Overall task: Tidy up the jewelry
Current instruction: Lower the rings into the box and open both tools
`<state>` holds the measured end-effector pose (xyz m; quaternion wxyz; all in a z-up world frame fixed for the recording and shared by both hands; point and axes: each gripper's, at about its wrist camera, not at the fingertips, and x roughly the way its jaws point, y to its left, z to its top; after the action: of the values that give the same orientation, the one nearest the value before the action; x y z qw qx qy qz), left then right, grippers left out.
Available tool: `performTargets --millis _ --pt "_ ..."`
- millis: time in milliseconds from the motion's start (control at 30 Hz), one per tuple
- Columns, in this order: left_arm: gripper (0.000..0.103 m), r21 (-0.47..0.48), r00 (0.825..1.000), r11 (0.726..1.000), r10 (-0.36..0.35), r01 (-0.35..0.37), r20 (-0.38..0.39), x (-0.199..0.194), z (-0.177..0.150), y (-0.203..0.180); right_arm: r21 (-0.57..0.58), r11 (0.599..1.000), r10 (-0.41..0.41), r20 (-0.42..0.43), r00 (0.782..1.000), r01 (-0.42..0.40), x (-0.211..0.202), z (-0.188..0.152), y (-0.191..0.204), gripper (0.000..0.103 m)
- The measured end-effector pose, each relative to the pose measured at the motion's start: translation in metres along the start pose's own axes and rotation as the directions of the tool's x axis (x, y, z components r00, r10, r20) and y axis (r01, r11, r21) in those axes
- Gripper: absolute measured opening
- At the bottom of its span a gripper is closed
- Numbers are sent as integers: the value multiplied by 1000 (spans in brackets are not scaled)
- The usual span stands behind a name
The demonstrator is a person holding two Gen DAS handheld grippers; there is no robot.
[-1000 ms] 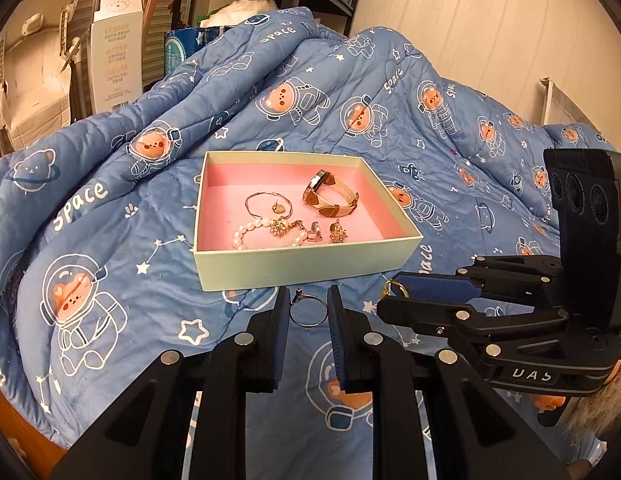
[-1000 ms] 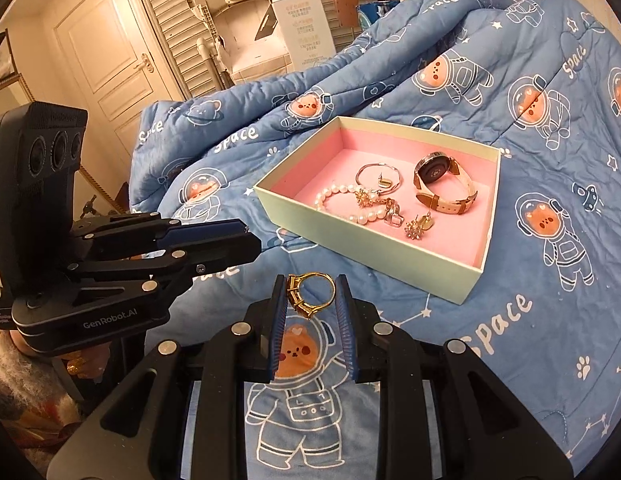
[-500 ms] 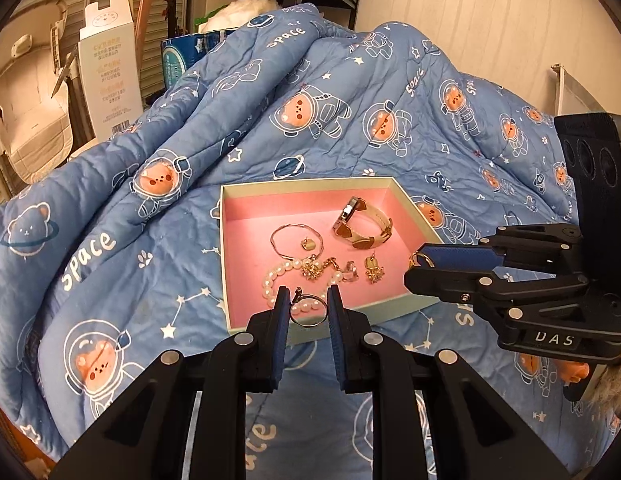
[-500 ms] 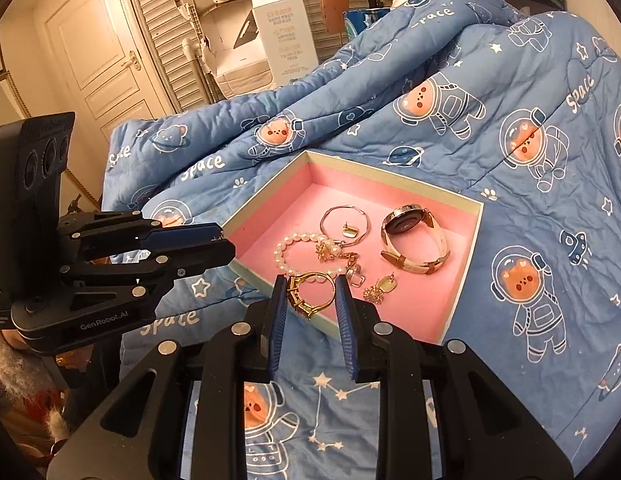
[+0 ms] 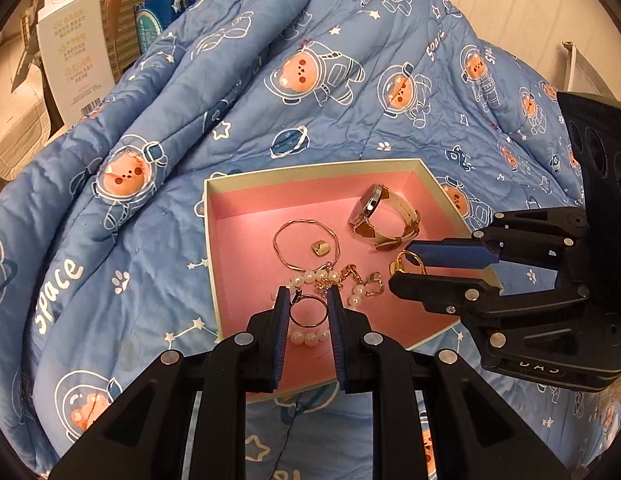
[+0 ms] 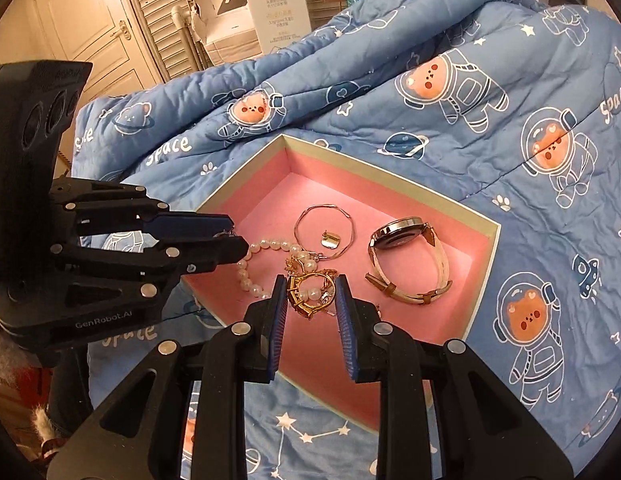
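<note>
Hand-held gripper [image 6: 308, 300] around gold ring [image 6: 306, 298]

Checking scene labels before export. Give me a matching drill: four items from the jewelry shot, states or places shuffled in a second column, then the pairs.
Items:
1. silver ring
2. gold ring
3. watch
4. pearl bracelet

States or places:
A. lies on the pink box floor, cream strap, free of both grippers
B. held in the right gripper over the box
C. held in the left gripper over the box
D. string of white beads on the box floor

Pairs: 1-C, 2-B, 3-A, 4-D
</note>
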<state>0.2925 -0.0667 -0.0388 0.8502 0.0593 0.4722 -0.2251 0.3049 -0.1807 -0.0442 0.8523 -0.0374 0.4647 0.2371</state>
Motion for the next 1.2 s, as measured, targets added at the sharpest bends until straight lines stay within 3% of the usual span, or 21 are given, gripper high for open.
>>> performTargets --millis 333,633,1033,1200 --pt "19 32 994 999 -8 11 -106 26 6 0 122 992 33 -81 996 -23 31 14 -22 25" --pt "19 68 989 998 15 -5 -147 39 7 -4 174 985 37 -147 988 -11 51 21 -32 25" --pt "19 138 986 989 73 -53 -148 45 11 -11 98 991 -71 -160 984 88 56 26 -23 25" --pt "19 145 987 988 71 -51 -142 44 10 -9 96 991 -80 -163 983 97 59 26 -27 25"
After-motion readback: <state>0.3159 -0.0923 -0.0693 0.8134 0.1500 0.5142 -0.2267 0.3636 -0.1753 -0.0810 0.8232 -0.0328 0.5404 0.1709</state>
